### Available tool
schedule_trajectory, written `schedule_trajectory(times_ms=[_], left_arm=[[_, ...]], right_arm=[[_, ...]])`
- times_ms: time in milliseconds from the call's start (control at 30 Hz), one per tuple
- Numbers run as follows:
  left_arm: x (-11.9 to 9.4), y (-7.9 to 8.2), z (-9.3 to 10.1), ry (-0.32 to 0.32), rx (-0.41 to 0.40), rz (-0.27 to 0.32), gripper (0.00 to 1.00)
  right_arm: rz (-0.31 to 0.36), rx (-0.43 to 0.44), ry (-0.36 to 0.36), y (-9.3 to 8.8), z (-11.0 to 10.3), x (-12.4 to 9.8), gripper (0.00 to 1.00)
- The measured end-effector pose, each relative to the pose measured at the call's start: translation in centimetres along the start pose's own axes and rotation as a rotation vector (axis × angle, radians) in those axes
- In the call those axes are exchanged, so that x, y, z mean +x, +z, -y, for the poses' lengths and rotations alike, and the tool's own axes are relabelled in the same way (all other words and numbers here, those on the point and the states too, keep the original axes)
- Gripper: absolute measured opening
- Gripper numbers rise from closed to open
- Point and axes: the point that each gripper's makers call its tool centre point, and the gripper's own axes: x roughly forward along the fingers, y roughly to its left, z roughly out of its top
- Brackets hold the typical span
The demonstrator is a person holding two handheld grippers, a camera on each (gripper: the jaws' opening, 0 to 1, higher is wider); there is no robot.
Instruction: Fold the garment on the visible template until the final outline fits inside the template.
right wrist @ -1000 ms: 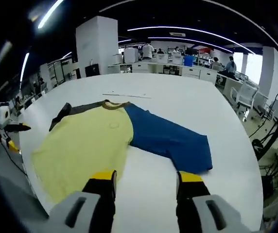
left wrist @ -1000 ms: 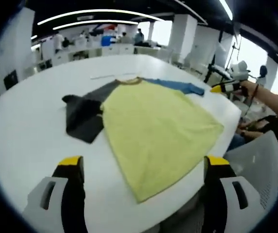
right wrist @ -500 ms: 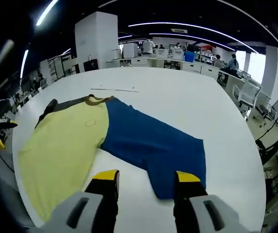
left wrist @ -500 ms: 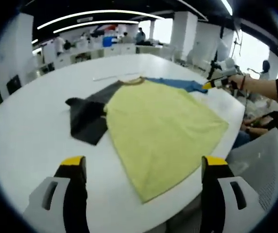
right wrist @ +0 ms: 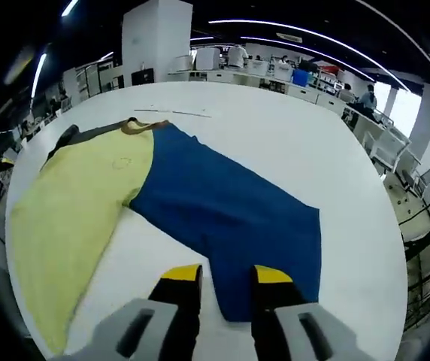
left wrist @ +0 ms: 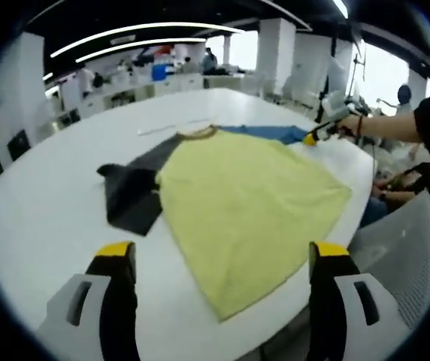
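Observation:
A T-shirt lies flat on the white table (left wrist: 42,203): yellow body (left wrist: 237,199), dark grey sleeve (left wrist: 128,192), blue sleeve (left wrist: 271,133), brown collar (left wrist: 196,133). My left gripper (left wrist: 222,256) hovers over the near table edge at the shirt's hem, jaws wide open and holding nothing. In the right gripper view the blue sleeve (right wrist: 222,210) spreads out large beside the yellow body (right wrist: 72,203). My right gripper (right wrist: 227,274) is low at the sleeve's cuff, its jaws narrowed but apart, with the cuff's edge between them. That right gripper (left wrist: 322,133) also appears in a hand by the blue sleeve.
A thin pale strip (left wrist: 171,124) lies on the table beyond the collar, seen too as the strip (right wrist: 174,113). A person's arm (left wrist: 395,124) and a grey chair (left wrist: 399,248) are at the table's right edge. Desks and chairs (right wrist: 395,150) stand around.
My right gripper has moved in and down onto the blue sleeve's cuff, and its jaws have narrowed. The left gripper has barely shifted and stays wide open.

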Motion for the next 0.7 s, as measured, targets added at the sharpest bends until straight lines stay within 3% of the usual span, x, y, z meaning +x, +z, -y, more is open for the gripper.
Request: schedule_trajectory(times_ms=[100, 233, 333, 567, 700], left_arm=[[-0.4, 0.5, -0.3, 0.031, 0.055, 0.006, 0.9], [-0.5, 1.0, 0.1, 0.016, 0.068, 0.013, 0.89], [-0.6, 1.6, 0.3, 0.005, 0.06, 0.043, 0.86], [-0.7, 1.5, 0.3, 0.002, 0.066, 0.039, 0.84], [-0.8, 1.5, -0.3, 0.029, 0.078, 0.036, 0.83]], right_arm=[[-0.013, 0.029, -0.009, -0.3, 0.2, -0.1, 0.14], [-0.031, -0.006, -0.044, -0.5, 0.8, 0.0, 0.04], [-0.029, 0.038, -0.047, -0.3, 1.0, -0.1, 0.0], [0.021, 0.052, -0.09, 1.3, 2.5, -1.2, 0.0], [0.044, 0.093, -0.157, 2.0, 4.7, -2.1, 0.0]])
